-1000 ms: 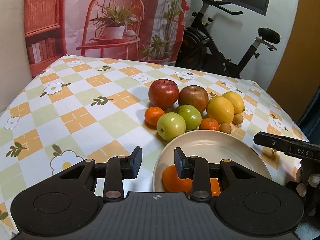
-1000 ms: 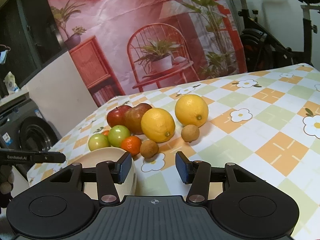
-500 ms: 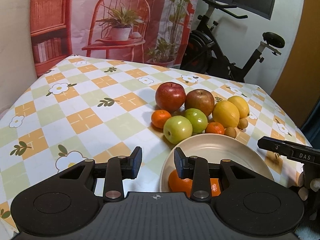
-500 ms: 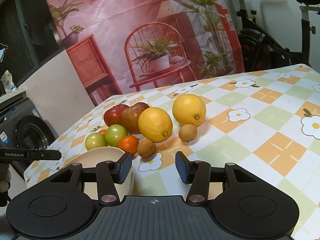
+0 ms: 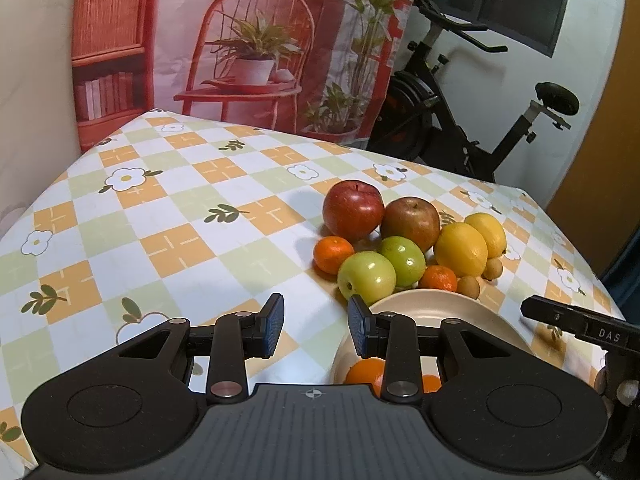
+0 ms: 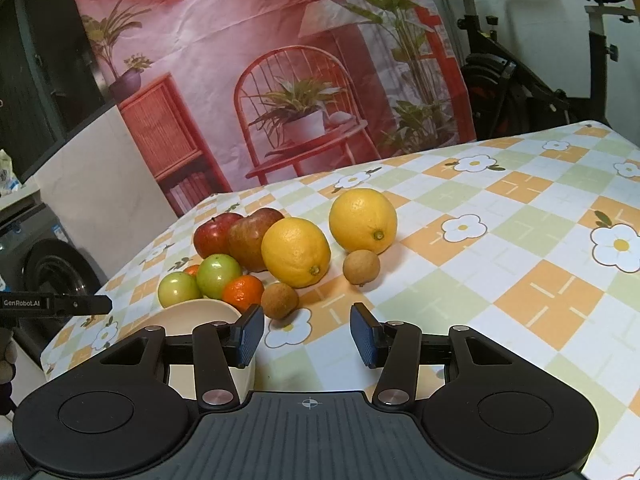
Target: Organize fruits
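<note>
left gripper [image 5: 316, 324]: jaws apart, nothing between them, just beside the plate's near-left rim, over the tablecloth
right gripper [image 6: 307, 334]: jaws wide, empty; left finger [image 6: 250, 334] in front of the plate's right edge, the rest over bare cloth
plate [image 5: 436, 304]: cream, at the near edge of the table; landmark for all below
orange piece [image 5: 366, 372]: on the plate, near side, mostly hidden behind the left gripper's right finger; can't tell its full shape
green apples: two, touching each other, just past the plate's far-left rim; nearer one [image 5: 366, 278], other [image 5: 402, 256] behind it
mandarins: one [image 5: 438, 279] at the plate's far rim beside the green apples; one [image 5: 333, 254] left of them, further from the plate
small brown fruits: two; one [image 5: 468, 286] just past the plate's far-right rim, one [image 5: 493, 269] beyond that, beside the lemons
lemons: two, side by side behind the brown fruits; nearer [image 5: 460, 249], farther [image 5: 486, 234]
red apples: two, at the back of the cluster, farthest from the plate; bright red [image 5: 352, 210], duller red-brown [image 5: 411, 222] to its right
tablecloth [image 5: 160, 240]: orange/green check with flowers, bare to the left of the plate
backdrop [image 5: 248, 40]: printed chair and plants, behind the table
exercise bike [image 5: 460, 120]: beyond the table's far-right corner
</note>
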`<state>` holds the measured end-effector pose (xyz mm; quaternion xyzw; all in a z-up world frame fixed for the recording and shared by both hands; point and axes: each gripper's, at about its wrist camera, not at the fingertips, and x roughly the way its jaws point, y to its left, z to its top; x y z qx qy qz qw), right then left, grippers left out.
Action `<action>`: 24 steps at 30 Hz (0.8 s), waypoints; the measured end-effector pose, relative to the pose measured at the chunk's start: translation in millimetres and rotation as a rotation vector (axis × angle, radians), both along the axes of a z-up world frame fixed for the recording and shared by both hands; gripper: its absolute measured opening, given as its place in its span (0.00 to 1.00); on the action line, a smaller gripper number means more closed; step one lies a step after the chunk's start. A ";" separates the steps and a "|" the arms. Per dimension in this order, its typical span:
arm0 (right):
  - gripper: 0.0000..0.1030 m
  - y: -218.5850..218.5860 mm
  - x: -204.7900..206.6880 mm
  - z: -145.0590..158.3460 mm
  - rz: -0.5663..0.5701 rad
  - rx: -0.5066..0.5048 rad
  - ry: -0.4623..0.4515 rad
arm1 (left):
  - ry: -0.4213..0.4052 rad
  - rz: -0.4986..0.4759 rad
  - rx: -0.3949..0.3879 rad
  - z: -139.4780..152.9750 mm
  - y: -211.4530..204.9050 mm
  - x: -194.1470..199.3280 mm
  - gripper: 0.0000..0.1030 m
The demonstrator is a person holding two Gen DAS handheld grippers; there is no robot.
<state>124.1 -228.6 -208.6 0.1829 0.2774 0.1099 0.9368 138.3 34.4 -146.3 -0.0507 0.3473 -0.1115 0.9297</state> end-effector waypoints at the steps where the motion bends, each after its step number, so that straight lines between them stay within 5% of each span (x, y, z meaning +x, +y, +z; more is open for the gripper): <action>1: 0.44 0.0 0.1 0.1 0.000 -0.001 0.000 | 0.000 0.001 0.000 0.1 0.0 0.6 0.36; 10: 0.43 -4.0 5.1 -0.3 -0.029 0.017 0.040 | -0.048 -0.024 0.038 7.7 -5.2 14.2 0.36; 18: 0.41 5.0 20.3 22.9 -0.010 -0.069 0.053 | -0.117 -0.039 0.016 32.8 4.1 36.9 0.36; 24: 0.41 12.4 35.5 25.6 -0.002 -0.132 0.056 | -0.089 -0.057 -0.015 27.1 3.7 43.9 0.36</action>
